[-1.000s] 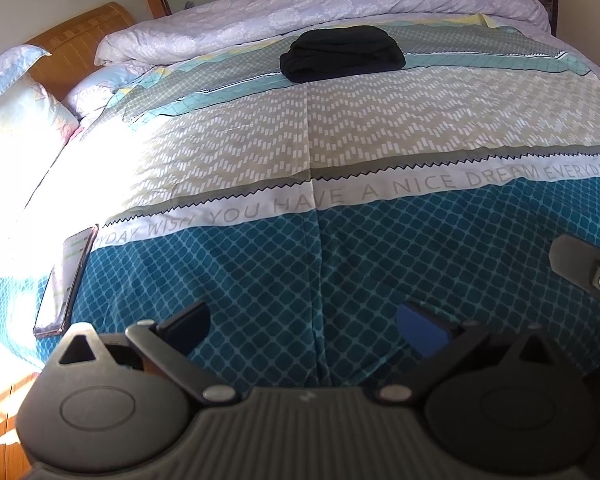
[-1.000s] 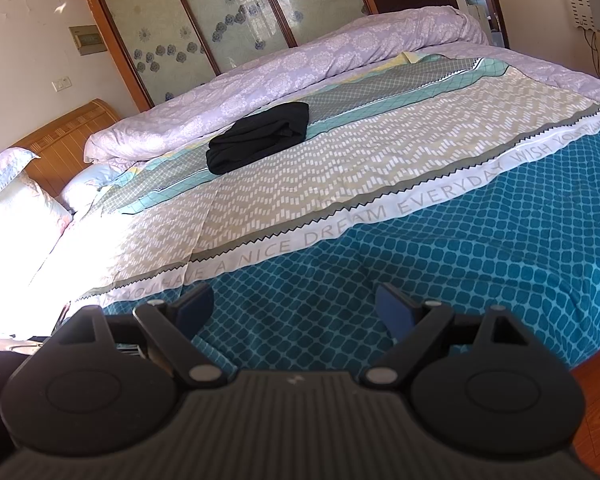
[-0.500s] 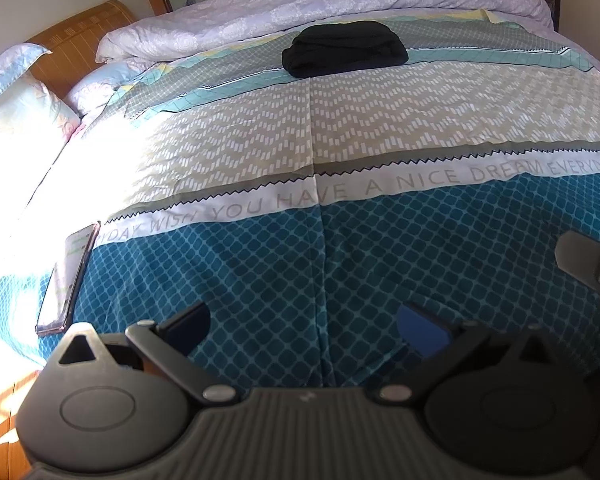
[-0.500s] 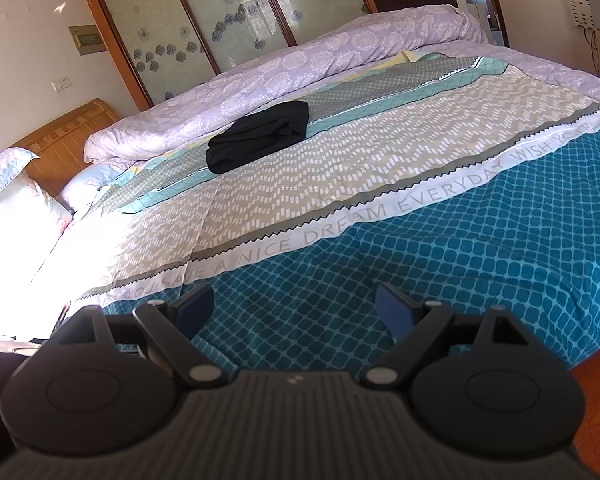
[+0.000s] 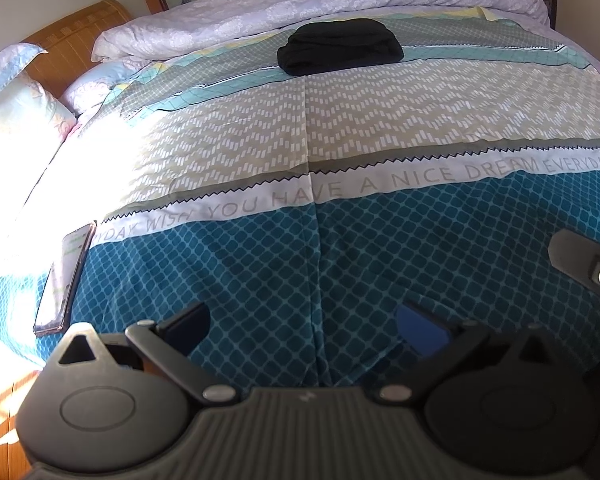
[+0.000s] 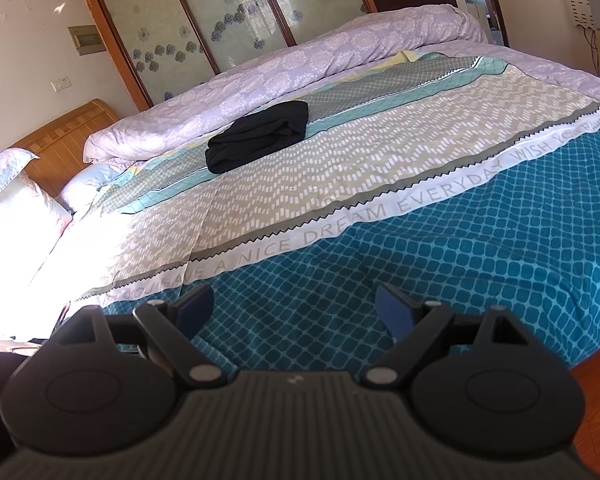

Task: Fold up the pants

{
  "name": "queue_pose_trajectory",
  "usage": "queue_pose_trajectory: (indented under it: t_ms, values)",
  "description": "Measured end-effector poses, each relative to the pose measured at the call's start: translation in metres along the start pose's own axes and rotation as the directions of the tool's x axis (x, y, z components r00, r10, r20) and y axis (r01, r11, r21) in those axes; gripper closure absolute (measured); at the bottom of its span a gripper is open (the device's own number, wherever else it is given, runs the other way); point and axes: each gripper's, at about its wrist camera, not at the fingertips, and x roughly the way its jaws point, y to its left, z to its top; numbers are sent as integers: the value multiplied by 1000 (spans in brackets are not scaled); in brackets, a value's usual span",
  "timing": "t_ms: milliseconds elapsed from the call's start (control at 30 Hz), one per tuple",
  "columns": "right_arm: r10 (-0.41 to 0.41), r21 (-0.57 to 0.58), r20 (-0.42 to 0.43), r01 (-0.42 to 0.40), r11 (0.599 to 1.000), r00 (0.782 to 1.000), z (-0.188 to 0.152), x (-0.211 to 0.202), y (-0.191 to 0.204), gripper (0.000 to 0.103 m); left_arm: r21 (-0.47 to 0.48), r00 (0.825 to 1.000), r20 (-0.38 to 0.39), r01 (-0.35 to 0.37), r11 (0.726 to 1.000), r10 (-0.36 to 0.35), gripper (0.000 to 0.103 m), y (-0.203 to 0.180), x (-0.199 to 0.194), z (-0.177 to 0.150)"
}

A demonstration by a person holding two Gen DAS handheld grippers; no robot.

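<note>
Status check, both wrist views.

Tongs: your left gripper is released, jaws spread wide, nothing between them. Your right gripper is the same: jaws apart, empty. Both sit low in their frames over the teal diamond band of the bedspread, at the near edge of the bed.

Task item: the black pants lie in the upper centre of the left view, and upper left of centre in the right view. They rest on the grey and aqua stripes, just in front of the rolled lilac duvet. Well apart from both grippers.

Progress: the pants read as a compact, layered bundle with stacked edges. Judgement: this looks like a finished fold set aside, so the task may be essentially done. Alternative reading: a loose heap not yet laid out. Too small in frame to settle; crease lines cannot be made out.

If folding remains: you would need to reach across the bed, take the bundle, and spread it on the flat middle band.

Other: a phone lies at the left edge, clear of the work.
</note>
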Motion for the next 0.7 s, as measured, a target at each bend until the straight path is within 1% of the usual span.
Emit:
queue_pose_trajectory:
  t_ms: [367,700]
  values:
    - [0,-1,0,0,1000,1000,0,0,0,13,1,1000,-1,0,1000,0,0,0,0,0]
    - [1,0,-2,-1,1000,1000,0,0,-1,13,6,1000,-11,19,1000,-19,0,-1,1,-3]
